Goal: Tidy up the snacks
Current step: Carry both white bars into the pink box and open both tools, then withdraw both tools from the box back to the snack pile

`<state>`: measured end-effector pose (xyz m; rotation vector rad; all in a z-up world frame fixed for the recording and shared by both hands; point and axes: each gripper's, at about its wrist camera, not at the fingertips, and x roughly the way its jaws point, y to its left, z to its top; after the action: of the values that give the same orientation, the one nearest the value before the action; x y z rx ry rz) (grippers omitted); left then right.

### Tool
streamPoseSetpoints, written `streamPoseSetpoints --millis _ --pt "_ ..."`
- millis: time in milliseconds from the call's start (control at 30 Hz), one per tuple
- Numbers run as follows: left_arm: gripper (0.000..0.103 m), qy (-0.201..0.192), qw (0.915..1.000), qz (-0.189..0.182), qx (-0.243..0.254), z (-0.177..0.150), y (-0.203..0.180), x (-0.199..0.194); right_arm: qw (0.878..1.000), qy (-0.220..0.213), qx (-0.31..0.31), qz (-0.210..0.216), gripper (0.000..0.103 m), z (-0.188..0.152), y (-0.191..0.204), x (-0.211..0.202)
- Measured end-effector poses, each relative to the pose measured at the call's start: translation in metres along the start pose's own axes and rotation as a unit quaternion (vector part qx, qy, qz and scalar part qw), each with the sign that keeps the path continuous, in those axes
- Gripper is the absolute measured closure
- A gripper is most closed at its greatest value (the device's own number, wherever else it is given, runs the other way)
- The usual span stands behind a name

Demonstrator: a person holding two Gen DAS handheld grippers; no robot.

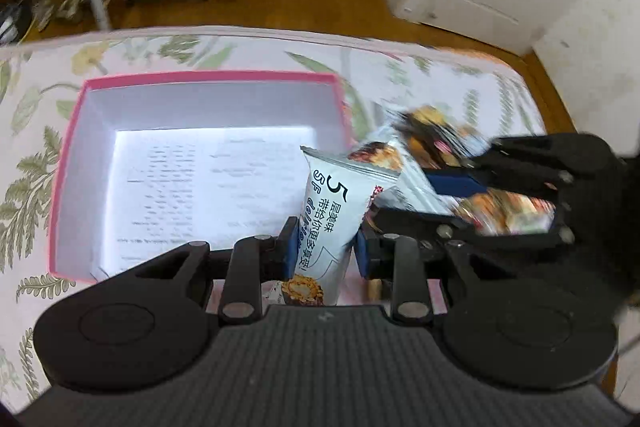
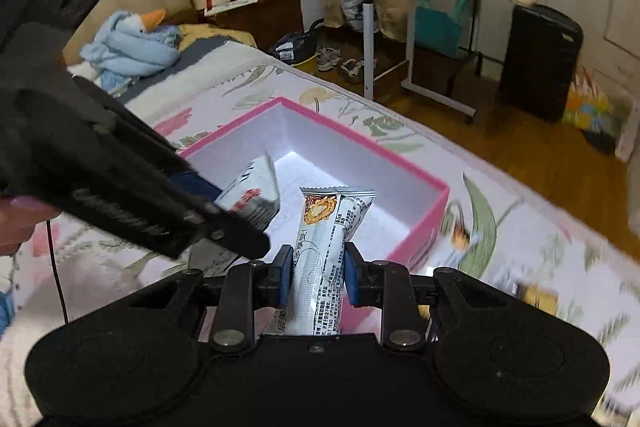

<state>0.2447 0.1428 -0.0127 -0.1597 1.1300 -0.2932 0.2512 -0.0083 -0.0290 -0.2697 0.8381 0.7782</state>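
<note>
Both tools clamp snack bars over the box on the bed.
Left tool (image 1: 324, 243) and right tool (image 2: 316, 271) each pinch mid-length a white foil-wrapped snack bar (image 1: 332, 211) (image 2: 324, 251) above the pink-rimmed white cardboard box (image 1: 72, 131); the bars look light, with slippery, crushable wrappers.

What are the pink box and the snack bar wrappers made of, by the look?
Pink box: likely rigid paperboard, matte white inside, with crisp thin walls and square corners. Snack bar wrappers: probably glossy printed plastic film, with crimped serrated end seals and creases under the pads.

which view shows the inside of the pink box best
Left wrist: it looks almost straight down into the box, showing most of its white floor. Right wrist sees the box slanted, its floor partly blocked by both held snacks.
</note>
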Motion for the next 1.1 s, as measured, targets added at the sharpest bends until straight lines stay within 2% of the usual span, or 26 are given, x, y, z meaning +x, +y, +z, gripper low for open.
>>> streamPoseSetpoints --millis 200,367,500,567,633,667,700,733,800,933,1100 --pt "0.076 0.009 0.9952 -0.012 -0.097 0.029 0.055 0.05 1.0 0.016 -0.013 0.0 0.073 0.024 -0.015 0.06" --pt "0.076 0.015 0.9819 -0.023 -0.187 0.031 0.097 0.096 0.997 0.054 -0.063 -0.007 0.073 0.032 -0.019 0.109" --pt "0.076 0.029 0.977 -0.017 -0.211 0.03 0.11 0.124 0.991 0.094 -0.092 -0.005 0.072 0.034 -0.02 0.141" --pt "0.076 0.033 0.9754 -0.016 -0.218 0.03 0.113 0.137 0.987 0.102 -0.122 -0.019 0.072 0.032 -0.015 0.15" --pt "0.075 0.035 0.9749 -0.018 -0.219 0.03 0.112 0.145 0.981 0.11 -0.151 -0.047 0.07 0.027 -0.008 0.158" --pt "0.072 0.033 0.9757 -0.016 -0.216 0.03 0.11 0.147 0.979 0.113 -0.157 -0.061 0.062 0.025 -0.007 0.16" --pt "0.069 0.033 0.9795 -0.012 -0.198 0.031 0.105 0.15 0.978 0.116 -0.158 -0.077 0.058 0.023 -0.006 0.161" --pt "0.064 0.03 0.983 -0.005 -0.181 0.032 0.101 0.15 0.977 0.115 -0.159 -0.082 0.058 0.022 -0.004 0.159" --pt "0.055 0.01 0.9858 -0.009 -0.167 0.029 0.094 0.143 0.978 0.097 -0.16 -0.088 0.05 0.017 0.0 0.148" --pt "0.052 -0.008 0.9892 -0.033 -0.143 0.025 0.079 0.122 0.987 0.052 -0.124 -0.084 0.05 0.01 0.004 0.103" --pt "0.052 -0.043 0.9951 -0.051 -0.073 0.015 0.05 0.068 0.996 0.0 -0.044 -0.073 0.05 -0.002 0.001 0.03"
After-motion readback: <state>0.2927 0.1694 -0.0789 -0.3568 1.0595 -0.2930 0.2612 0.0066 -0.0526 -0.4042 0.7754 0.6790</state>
